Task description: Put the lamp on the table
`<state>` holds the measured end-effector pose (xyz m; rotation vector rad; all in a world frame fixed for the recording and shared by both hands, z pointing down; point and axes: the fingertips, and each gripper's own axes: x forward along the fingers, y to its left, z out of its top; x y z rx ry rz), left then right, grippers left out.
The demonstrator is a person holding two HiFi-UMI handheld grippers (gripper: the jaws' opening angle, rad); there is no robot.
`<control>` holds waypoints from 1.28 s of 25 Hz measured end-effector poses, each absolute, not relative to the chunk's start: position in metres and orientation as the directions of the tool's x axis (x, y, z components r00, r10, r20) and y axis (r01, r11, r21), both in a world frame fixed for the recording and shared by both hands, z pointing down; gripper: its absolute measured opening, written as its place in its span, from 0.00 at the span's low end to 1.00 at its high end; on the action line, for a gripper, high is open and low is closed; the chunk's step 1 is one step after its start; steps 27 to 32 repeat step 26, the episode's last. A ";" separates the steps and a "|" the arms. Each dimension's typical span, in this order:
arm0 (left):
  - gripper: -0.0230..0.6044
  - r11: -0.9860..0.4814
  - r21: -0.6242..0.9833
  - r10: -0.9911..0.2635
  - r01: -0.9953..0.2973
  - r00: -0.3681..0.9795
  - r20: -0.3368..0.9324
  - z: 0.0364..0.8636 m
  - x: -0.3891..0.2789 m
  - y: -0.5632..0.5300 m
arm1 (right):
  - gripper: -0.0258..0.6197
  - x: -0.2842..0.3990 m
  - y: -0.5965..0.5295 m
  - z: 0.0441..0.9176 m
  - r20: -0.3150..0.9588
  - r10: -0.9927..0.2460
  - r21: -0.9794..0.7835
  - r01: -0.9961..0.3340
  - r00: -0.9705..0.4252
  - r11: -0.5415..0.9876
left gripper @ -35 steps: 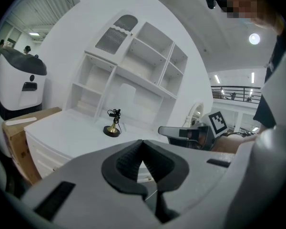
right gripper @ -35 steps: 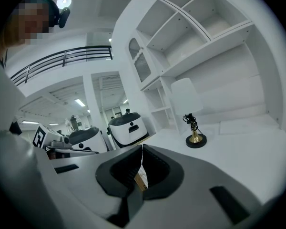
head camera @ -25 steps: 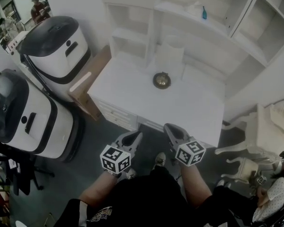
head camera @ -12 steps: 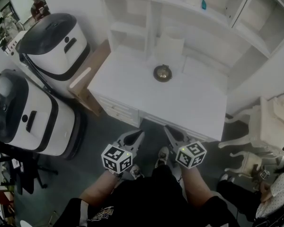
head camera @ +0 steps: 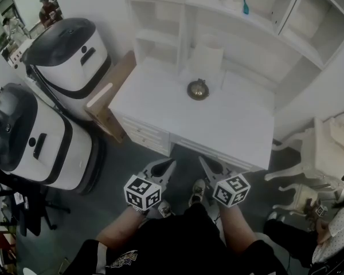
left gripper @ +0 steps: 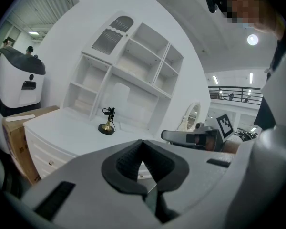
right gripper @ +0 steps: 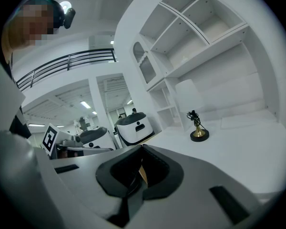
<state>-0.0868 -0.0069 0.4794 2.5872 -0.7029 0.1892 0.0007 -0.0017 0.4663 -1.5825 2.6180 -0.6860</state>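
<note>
**Status.** The lamp (head camera: 198,89) stands upright on the desk (head camera: 218,128), toward its far side, just in front of the shelf unit (head camera: 249,22). The left tongs (head camera: 167,166) and the right tongs (head camera: 203,161) are both clenched with nothing between the jaws. They are held side by side off the near edge of the desk, well apart from the lamp.

**Assessment.** The placement appears complete; no grasp is in hand.

**Procedure, if the lamp must be re-seated.**
1. Release one pair of tongs before reaching over the desk.
2. Approach level, from the near side.
3. Grip the slim stem above the round brass base; the dark head looks light but raises the balance point.
4. Keep the lamp vertical and lower until the base sits flat.

**Caution.** A clenched jaw brushing the stem could tip the lamp.
</note>
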 end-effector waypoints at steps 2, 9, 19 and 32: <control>0.05 -0.769 0.387 -0.448 -0.509 0.861 0.242 0.480 -0.089 -0.005 | 0.08 -0.003 0.001 0.468 0.217 -0.842 -0.371 -0.840 -0.494 0.397; 0.05 -0.762 0.395 -0.455 -0.514 0.858 0.239 0.481 -0.099 -0.003 | 0.08 -0.014 0.001 0.468 0.219 -0.837 -0.369 -0.837 -0.501 0.404; 0.05 -0.750 0.403 -0.462 -0.525 0.851 0.248 0.487 -0.101 -0.008 | 0.08 -0.019 -0.007 0.471 0.226 -0.824 -0.378 -0.827 -0.519 0.417; 0.05 -0.751 0.406 -0.460 -0.521 0.854 0.244 0.488 -0.096 -0.012 | 0.08 -0.016 -0.013 0.471 0.226 -0.824 -0.375 -0.827 -0.520 0.419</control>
